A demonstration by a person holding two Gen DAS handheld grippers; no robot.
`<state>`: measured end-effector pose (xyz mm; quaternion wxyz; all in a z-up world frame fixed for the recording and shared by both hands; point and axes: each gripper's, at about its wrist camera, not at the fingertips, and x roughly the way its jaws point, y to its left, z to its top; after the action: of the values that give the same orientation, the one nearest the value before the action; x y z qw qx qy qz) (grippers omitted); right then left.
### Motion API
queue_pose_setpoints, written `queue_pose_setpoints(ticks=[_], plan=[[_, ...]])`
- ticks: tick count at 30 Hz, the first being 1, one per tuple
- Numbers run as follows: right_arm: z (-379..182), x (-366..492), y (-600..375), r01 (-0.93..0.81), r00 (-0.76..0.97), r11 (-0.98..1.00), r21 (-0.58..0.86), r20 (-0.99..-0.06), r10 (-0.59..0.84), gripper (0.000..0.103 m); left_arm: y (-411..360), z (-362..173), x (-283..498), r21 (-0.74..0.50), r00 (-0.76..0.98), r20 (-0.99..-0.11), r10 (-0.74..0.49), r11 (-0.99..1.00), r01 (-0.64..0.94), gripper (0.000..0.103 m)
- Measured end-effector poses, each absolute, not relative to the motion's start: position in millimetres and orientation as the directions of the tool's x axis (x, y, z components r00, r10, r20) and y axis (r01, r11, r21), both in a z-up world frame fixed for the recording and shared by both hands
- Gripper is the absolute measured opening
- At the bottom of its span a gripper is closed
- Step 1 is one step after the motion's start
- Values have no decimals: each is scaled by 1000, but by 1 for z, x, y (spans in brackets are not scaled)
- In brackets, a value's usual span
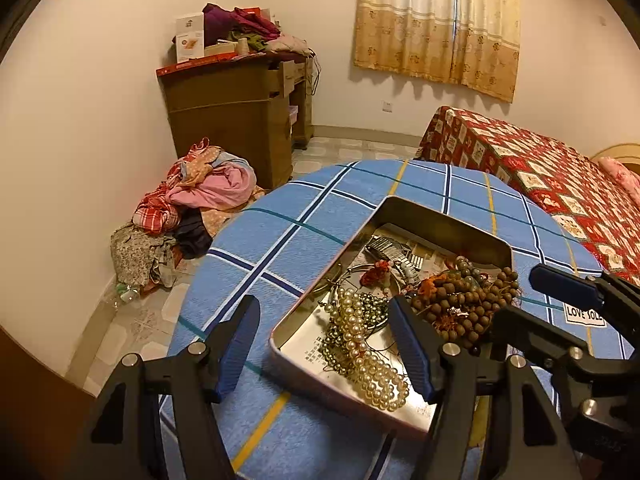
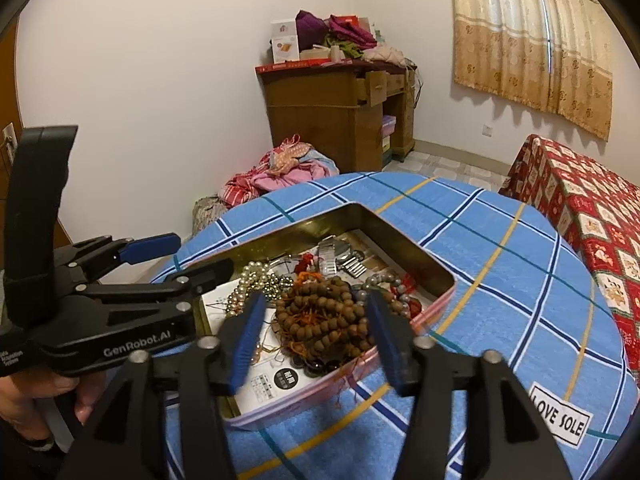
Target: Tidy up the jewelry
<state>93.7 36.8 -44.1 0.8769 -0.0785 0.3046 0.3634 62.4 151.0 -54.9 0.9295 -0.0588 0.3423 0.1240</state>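
While both my grippers hang open and empty, left gripper (image 1: pixel 332 344) over the pearls (image 1: pixel 370 354), right gripper (image 2: pixel 316 338) over the wooden beads (image 2: pixel 320 320), the jewelry tin (image 2: pixel 400 236) lies on the blue checked tabletop (image 2: pixel 500 280), near a red bed (image 2: pixel 592 216), a desk (image 2: pixel 340 120) and a clothes heap (image 1: pixel 192 200).

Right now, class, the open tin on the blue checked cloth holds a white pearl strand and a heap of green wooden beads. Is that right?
Not quite. The wooden beads are brown, not green, as the right wrist view shows. The open tin, blue checked cloth and white pearl strand are as stated.
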Motion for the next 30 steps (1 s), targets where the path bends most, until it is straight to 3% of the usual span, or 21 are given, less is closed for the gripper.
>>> queue_pose_setpoints(ticks=[20,30], plan=[[-31,69,0,-644,602,758,107,-541,587,74,119,-37,27,-34,771,-606,194,963,-269,68],[-26,63,-10,-637,621,764,101,-519,587,75,108,-30,18,-26,789,-582,195,966,-259,68]])
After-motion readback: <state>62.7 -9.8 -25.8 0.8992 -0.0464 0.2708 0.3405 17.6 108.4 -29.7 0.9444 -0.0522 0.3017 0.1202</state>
